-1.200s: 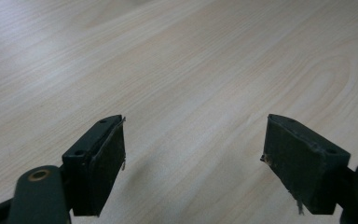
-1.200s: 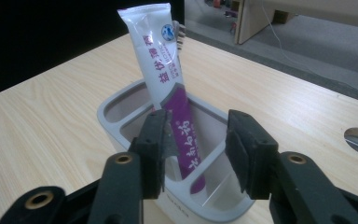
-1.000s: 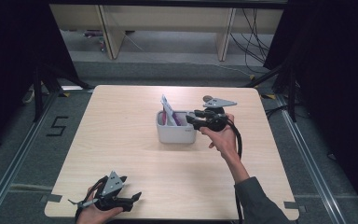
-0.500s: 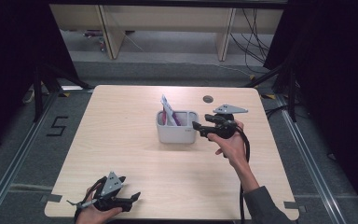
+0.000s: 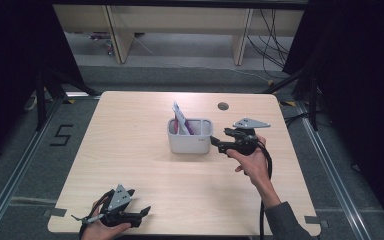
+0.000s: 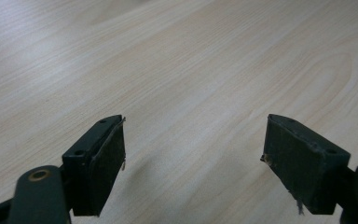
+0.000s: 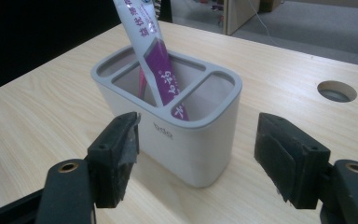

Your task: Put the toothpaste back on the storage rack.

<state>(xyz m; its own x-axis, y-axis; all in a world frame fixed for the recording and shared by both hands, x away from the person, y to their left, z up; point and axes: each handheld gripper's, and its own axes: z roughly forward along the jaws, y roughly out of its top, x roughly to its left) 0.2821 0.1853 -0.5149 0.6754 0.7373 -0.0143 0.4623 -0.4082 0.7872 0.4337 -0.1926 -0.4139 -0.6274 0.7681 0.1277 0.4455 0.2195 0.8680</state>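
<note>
My right gripper [image 5: 215,145] hangs just off the right end of the white holder [image 5: 190,140], which stands a little beyond the middle of the desk [image 5: 130,165], nearer its far edge than its near one. The jaws have just been opening, and now they stand well apart with nothing between the pads; along my right gripper [image 7: 196,154] I see the holder [image 7: 186,140] straight ahead, its near corner facing the gap between the jaws but apart from both. The holder is upright and split into compartments. A white and purple tube [image 7: 156,60] leans in the long rear compartment, its top tipped toward the far left of the desk, its lower end resting against the divider; in the high view the tube [image 5: 181,116] sticks out above the rim. A round cable hole [image 5: 223,106] lies in the desk beyond the holder, near the far edge.

My left gripper [image 5: 142,212] rests at the near edge of the desk, toward its left corner, well apart from the holder. Its jaws also stand wide apart, with bare wood beneath my left gripper [image 6: 193,154].
</note>
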